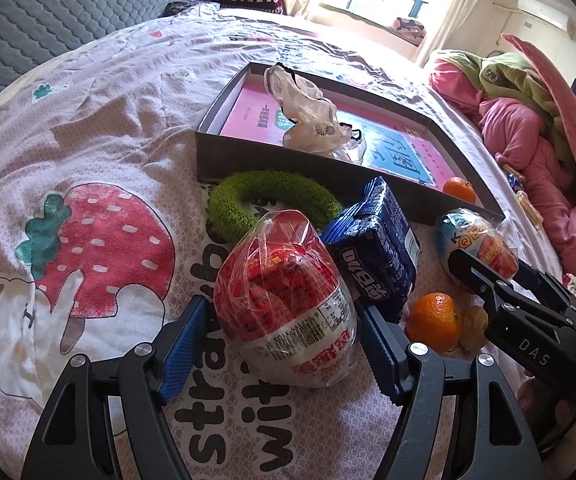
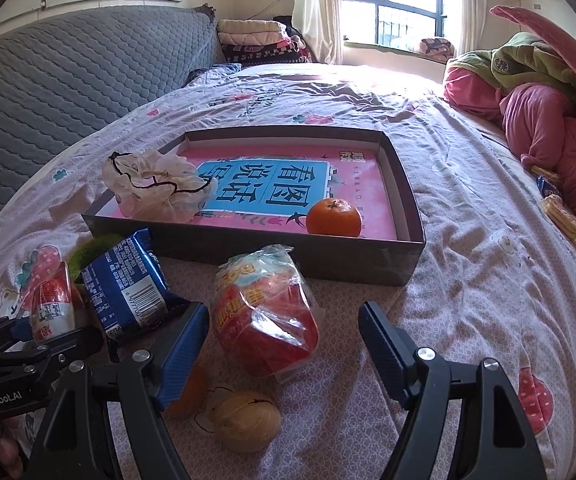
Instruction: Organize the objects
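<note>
Bed (image 1: 99, 92) with strawberry-print sheet carries all items. Left gripper (image 1: 283, 344): jaws wide, straddling a red-and-white wrapped egg-shaped snack (image 1: 283, 300); both blue pads sit close against its film, firm contact cannot be confirmed. Behind it, a green fuzzy ring (image 1: 239, 200) lies against the near wall of the shallow dark box (image 1: 207, 156). Just right of the egg, a blue snack packet (image 1: 376, 248) leans, crowding the left gripper's right pad. Further right, a loose mandarin (image 1: 434, 320) and a cracked walnut (image 2: 245, 424) lie on the sheet. Right gripper (image 2: 283, 344): jaws open, empty, set around a second wrapped egg, blue-topped (image 2: 263, 320); left pad near it, right pad clear of it. Box holds a pink booklet (image 2: 368, 184), a crumpled plastic bag (image 2: 155, 184) at its left end, and one mandarin in box (image 2: 334, 218) at near right. Pink and green bedding (image 2: 540, 112) is heaped far right.
</note>
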The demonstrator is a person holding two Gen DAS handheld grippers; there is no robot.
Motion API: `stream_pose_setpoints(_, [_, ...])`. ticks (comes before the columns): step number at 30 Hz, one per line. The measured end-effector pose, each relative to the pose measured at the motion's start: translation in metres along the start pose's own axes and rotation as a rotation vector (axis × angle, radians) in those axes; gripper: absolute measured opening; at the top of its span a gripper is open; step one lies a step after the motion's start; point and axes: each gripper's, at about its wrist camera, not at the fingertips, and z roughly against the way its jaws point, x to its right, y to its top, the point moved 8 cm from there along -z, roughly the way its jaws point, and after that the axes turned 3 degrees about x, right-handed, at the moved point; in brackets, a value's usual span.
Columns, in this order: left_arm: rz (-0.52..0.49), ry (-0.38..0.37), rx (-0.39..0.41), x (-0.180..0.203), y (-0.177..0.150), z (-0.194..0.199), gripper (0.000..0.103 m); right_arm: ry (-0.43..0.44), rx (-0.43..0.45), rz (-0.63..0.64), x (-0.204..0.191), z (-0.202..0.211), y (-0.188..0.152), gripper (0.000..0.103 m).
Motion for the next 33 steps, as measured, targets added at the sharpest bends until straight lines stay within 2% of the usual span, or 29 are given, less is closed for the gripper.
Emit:
stream_pose_setpoints(4, [0.0, 0.007, 0.01, 0.0, 0.001, 0.001, 0.074, -0.009, 0.001, 0.006, -0.001, -0.001, 0.0, 0.067])
stream_pose_setpoints(5, [-0.001, 0.007, 0.011, 0.001, 0.001, 0.001, 0.073, -0.009, 0.0, 0.009, -0.002, -0.001, 0.0, 0.066])
stream_pose_setpoints(7, [-0.006, 0.004, 0.019, 0.002, 0.002, 0.003, 0.065, -0.002, 0.002, 0.012, -0.003, 0.0, 0.001, 0.057])
stream_pose_setpoints(9, [-0.014, 0.008, 0.019, 0.002, 0.002, 0.004, 0.064, -0.003, 0.004, 0.02, -0.005, 0.001, 0.001, 0.054])
stream_pose_setpoints(21, [-0.027, 0.006, 0.046, 0.006, 0.004, 0.017, 0.063, 0.0, 0.033, 0.057, -0.014, 0.011, 0.002, 0.053])
stream_pose_setpoints(33, [-0.039, -0.003, 0.104, 0.015, 0.016, 0.047, 0.063, -0.026, 0.086, 0.066, -0.014, 0.035, 0.012, 0.053])
